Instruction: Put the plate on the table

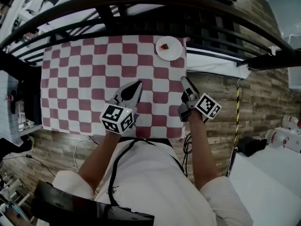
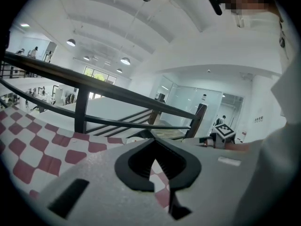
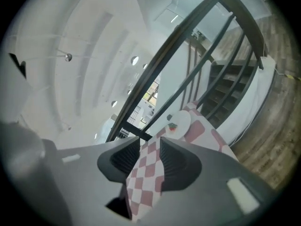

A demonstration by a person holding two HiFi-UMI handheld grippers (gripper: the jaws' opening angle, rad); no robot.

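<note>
On the table point(image 1: 84, 79), far corner, plate point(image 1: 169, 48) sits flat; job looks done, so we hold clear: left gripper point(image 1: 137, 84) closed empty, right gripper point(image 1: 185, 80) parted, empty.

Cloth on table point(image 1: 56, 79), centre of frame: dark red and white checks. plate point(image 1: 173, 52), upper right of cloth: plain white, small red-and-green bit on it. left tool point(image 1: 138, 84) and right tool point(image 1: 184, 80): grey bodies, black pads. marker cubes point(image 1: 116, 118): black-and-white squares. railing point(image 1: 141, 1), top: black. floor point(image 1: 254, 88), right: brown wood planks. shirt point(image 1: 150, 182), bottom: white.
</note>
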